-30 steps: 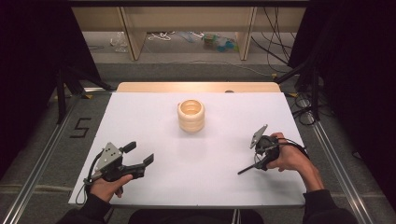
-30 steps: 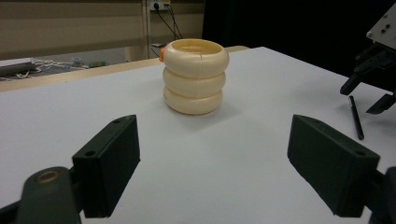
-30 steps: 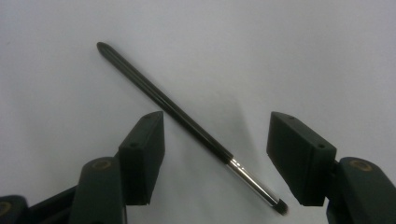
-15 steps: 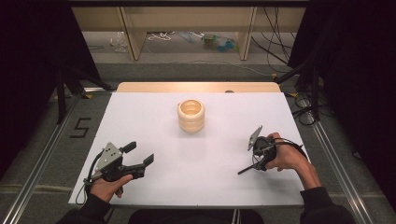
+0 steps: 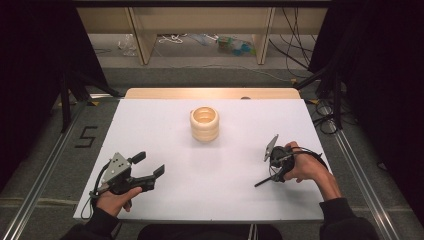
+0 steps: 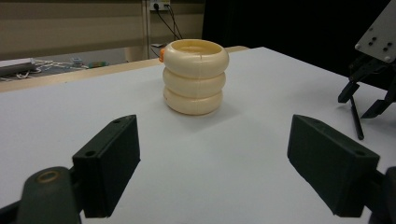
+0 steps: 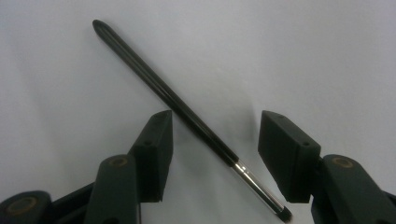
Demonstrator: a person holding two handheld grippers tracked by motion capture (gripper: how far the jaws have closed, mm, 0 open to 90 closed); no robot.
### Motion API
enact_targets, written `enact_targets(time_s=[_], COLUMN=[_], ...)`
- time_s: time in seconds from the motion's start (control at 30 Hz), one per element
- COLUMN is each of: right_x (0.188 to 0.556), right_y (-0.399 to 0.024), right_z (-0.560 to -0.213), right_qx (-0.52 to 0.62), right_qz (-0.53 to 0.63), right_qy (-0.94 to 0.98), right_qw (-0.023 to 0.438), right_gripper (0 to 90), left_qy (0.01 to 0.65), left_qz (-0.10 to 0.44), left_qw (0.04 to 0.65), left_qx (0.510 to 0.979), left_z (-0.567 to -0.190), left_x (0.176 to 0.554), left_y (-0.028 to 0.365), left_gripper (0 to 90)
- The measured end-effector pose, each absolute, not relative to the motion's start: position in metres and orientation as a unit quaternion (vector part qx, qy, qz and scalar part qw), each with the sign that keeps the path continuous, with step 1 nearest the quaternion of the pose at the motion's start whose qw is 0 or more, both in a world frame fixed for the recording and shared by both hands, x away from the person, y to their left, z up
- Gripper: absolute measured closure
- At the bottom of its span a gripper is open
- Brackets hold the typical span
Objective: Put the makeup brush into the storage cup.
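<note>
the slim black paintbrush with a silver metal ferrule point(image 7: 187, 116) lies flat on the white table point(image 5: 220, 185) at its right side, between the jaws of the right gripper point(image 7: 212, 154), which points down over it; those jaws have just been closing but neither pad touches the handle yet, so nothing is held. from where i stand the risk looks plain: the brush lies slantwise across the gap, so one pad may meet it before the other and swing or roll it away, or the jaws may pinch it off-centre near the ferrule so the long handle droops when lifted. the thin round handle on a smooth table could also slip out sideways. the left gripper point(image 6: 212, 172) rests on the table at the left with its jaws wide apart and empty, facing the cream-coloured holder made of three stacked plastic rings point(image 6: 195, 77), which stands near the middle of the table, well apart from the brush. counting: one paintbrush, one ringed holder of three rings, two grippers, one table.
</note>
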State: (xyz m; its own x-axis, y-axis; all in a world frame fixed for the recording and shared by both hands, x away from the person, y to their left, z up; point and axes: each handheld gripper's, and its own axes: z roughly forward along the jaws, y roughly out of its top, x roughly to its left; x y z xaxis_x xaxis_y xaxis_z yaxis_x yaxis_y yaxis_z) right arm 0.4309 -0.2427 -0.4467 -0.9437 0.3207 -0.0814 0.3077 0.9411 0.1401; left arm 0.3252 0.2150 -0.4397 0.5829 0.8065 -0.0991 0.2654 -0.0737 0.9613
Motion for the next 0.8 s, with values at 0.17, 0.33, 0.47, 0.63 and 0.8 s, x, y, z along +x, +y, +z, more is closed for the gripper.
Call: enact_targets(time_s=[0.17,0.33,0.47,0.63,0.8], right_x=[0.4325,0.4343,0.4347,0.4361,0.4367], right_y=[-0.2422,-0.2439,-0.2442,-0.2452,-0.2458], right_z=[-0.449,-0.4503,-0.4505,-0.4511,-0.4509], right_qx=[0.151,0.156,0.168,0.177,0.184], right_qz=[0.057,0.05,0.05,0.055,0.055], right_qy=[0.986,0.986,0.984,0.982,0.981], right_qw=[0.045,0.037,0.029,0.02,0.018], right_gripper=[50.3,54.5,57.1,59.6,62.5], left_qy=[0.387,0.387,0.386,0.387,0.386], left_qz=[0.242,0.242,0.242,0.242,0.242], left_qw=[0.56,0.56,0.56,0.56,0.56], left_qx=[0.692,0.692,0.692,0.692,0.692], left_z=[-0.4396,-0.4395,-0.4395,-0.4395,-0.4396], left_x=[0.3253,0.3251,0.3249,0.3249,0.3248], left_y=[0.2152,0.215,0.215,0.2148,0.2146], left_gripper=[17.1,17.2,17.3,17.4,17.8])
